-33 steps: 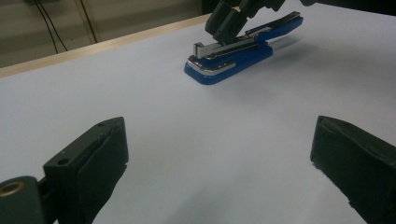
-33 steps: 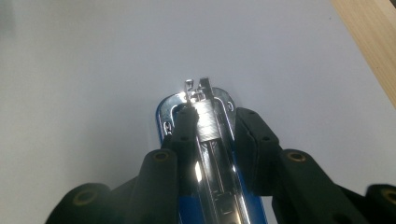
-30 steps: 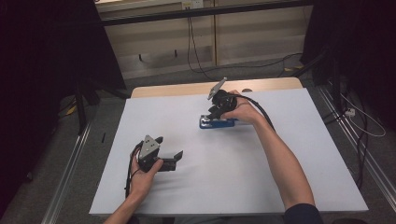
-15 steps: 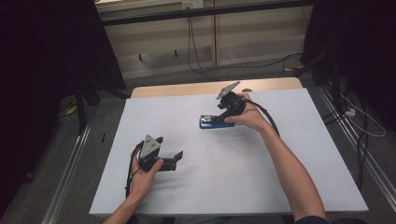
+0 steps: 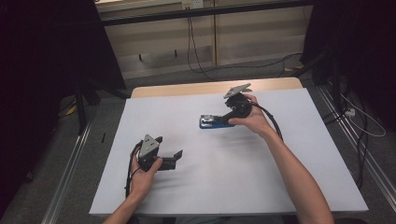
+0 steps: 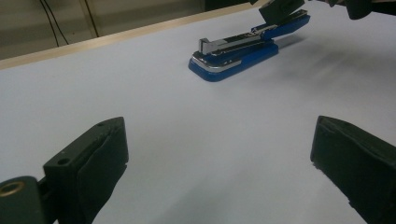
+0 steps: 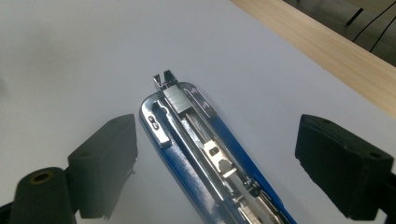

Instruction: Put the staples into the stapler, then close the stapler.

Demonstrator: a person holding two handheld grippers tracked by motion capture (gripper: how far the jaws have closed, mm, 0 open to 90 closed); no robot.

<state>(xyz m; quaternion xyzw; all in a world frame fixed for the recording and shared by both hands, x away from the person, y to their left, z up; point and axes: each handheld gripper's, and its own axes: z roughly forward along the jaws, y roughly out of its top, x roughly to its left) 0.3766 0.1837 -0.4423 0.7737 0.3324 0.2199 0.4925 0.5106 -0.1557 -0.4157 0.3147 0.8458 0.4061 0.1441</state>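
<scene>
A blue stapler (image 5: 212, 122) with a bare metal staple rail lies flat on the white table (image 5: 233, 182), a little beyond its middle. My right gripper (image 5: 221, 119) reaches it from the right. Its jaws have just been opening and now stand wide on either side of the stapler (image 7: 187, 135) without touching it. In its own view the right gripper (image 7: 219, 142) looks down along the stapler's length. My left gripper (image 5: 173, 159) rests open near the table's front left, nothing between its jaws. From the left gripper (image 6: 224, 154) the stapler (image 6: 233, 53) lies well ahead.
A strip of bare wood (image 5: 187, 88) runs along the table's far edge. Beyond it are a grey floor with cables (image 5: 210, 65) and dark frames on both sides. White surface stretches between the two hands.
The right gripper's jaws have opened off the stapler and the right hand has drawn back a little to the right. The stapler stays where it lay. The left hand has kept still.
</scene>
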